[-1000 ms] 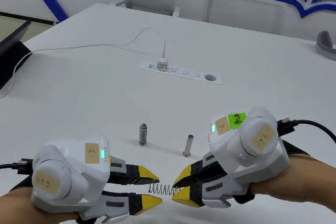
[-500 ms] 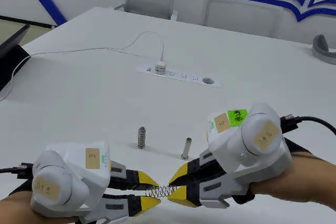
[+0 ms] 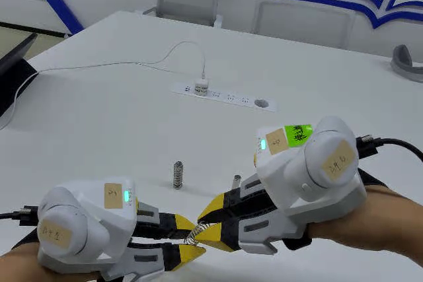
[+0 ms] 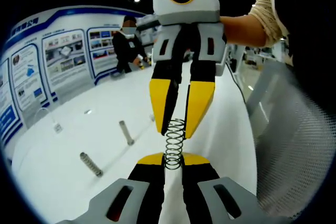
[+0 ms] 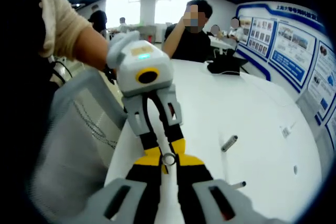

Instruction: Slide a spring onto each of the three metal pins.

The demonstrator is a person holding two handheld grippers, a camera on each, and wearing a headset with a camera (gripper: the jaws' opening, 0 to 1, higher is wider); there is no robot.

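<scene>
Near the tabletop's (image 3: 297,97) near edge, left gripper (image 3: 187,237) and right gripper (image 3: 208,219) are each pinching one end of the spring (image 4: 174,142), its axis running between them; the upright bare pin (image 3: 236,181) is standing just beyond, nearer the right.

office, wall display boards (image 4: 63,56), conference table (image 3: 99,110)
</scene>
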